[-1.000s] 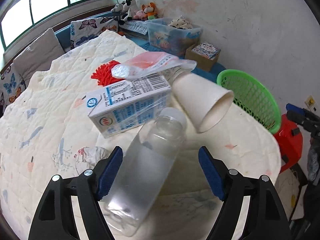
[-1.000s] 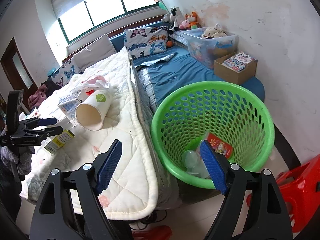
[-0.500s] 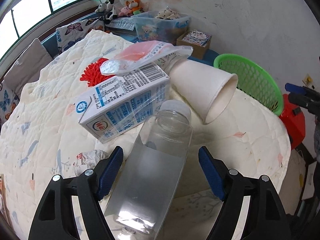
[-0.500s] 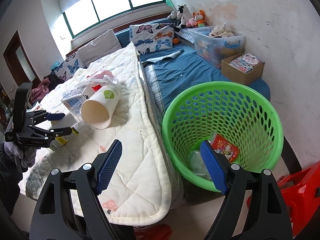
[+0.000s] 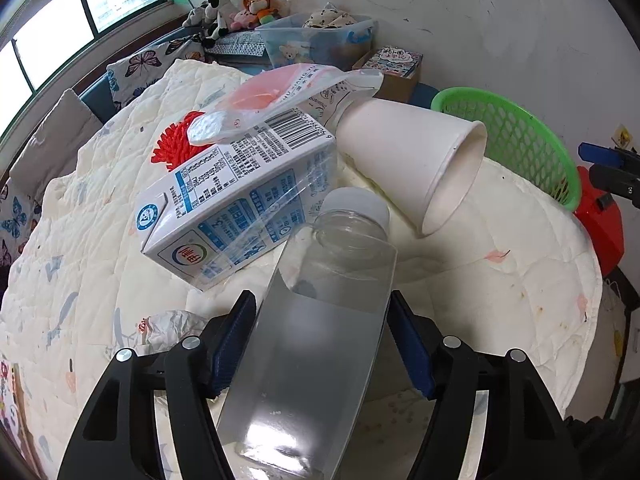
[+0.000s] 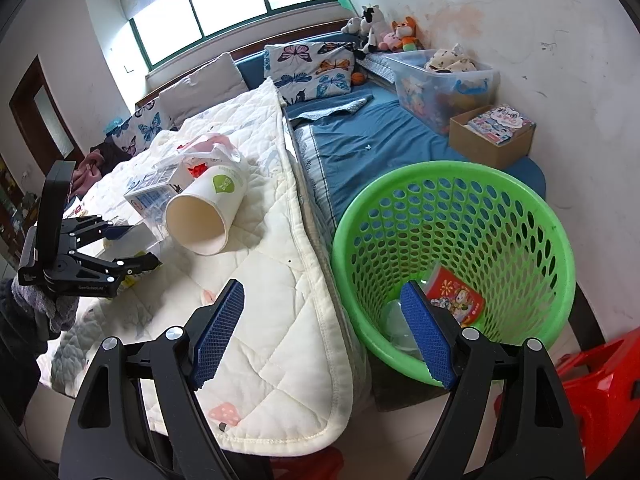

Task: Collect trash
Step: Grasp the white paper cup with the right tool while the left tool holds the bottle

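— Closing in over the last moment, the left gripper (image 5: 320, 344) has brought its blue pads (image 5: 234, 342) against both flat sides of the clear plastic bottle (image 5: 316, 340); a second back they stood well clear of it.

— So it has a grip?

— The pads press the bottle's two sides, and the bottle lies between them on the quilt (image 5: 500, 300), its white cap pointing away from the camera toward the milk carton (image 5: 236, 204).

— What else sits up there?

— The carton lies on its side just beyond the cap, with a paper cup (image 5: 412, 160) tipped over beside it, mouth toward the quilt's near edge. A clear plastic bag (image 5: 280, 100) is draped over the carton, and something red and fringed (image 5: 172, 148) pokes out behind.

— And the other hand?

— The right gripper (image 6: 324, 334) hangs past the quilt's corner, fingers apart with nothing between them, over the gap between the bed and the green basket (image 6: 520, 208).

— Anything in the basket?

— A red packet (image 6: 454, 294) and some clear plastic (image 6: 394, 320) lie at its bottom. The basket stands on the floor against the bed's side.
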A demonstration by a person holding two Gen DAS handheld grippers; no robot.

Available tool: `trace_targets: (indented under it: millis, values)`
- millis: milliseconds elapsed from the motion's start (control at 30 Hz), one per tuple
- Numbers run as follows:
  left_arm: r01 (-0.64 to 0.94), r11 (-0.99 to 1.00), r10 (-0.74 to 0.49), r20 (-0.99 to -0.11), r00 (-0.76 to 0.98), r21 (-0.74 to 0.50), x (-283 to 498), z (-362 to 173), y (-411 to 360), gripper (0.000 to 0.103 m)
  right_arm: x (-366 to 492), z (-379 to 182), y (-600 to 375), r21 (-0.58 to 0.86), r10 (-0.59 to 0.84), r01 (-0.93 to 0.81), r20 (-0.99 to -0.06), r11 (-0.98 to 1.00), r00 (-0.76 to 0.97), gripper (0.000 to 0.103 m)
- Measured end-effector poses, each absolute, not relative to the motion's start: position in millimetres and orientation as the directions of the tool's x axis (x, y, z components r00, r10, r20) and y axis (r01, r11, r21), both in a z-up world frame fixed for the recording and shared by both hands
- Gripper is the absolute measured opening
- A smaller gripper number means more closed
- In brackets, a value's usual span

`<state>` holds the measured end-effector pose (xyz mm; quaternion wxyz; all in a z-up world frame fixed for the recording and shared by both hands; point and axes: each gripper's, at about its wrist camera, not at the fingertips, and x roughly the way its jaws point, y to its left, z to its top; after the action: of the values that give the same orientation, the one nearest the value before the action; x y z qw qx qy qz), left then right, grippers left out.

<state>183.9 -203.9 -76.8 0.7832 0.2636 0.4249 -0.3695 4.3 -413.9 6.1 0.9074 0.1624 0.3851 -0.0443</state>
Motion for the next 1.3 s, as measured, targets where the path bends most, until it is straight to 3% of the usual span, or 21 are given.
trace_targets:
  millis: [533, 1033, 1300]
  values:
    - [0.767, 0.64, -0.4, -0.832, 0.383, 0.045, 162.4, -58.7, -184.1, 0.059, 41.6, 19.7, -392.2, 0.268, 0.129, 0.094, -0.706, 0.959, 0.697, 0.08]
    - [0.742, 0.669, -0.417, -0.813, 0.405, 0.027, 156.6, -40.8, -163.6, 0.059, 122.4, 30.1, -376.9, 0.467, 0.345, 0.027, -0.69, 0.884, 0.637, 0.077]
    - [0.745, 0.666, -0.418, -0.812, 0.407, 0.031, 154.8, -42.4, -163.4, 0.059, 163.8, 18.4, -375.9, 0.524, 0.388, 0.082, -0.718, 0.848, 0.577, 0.075]
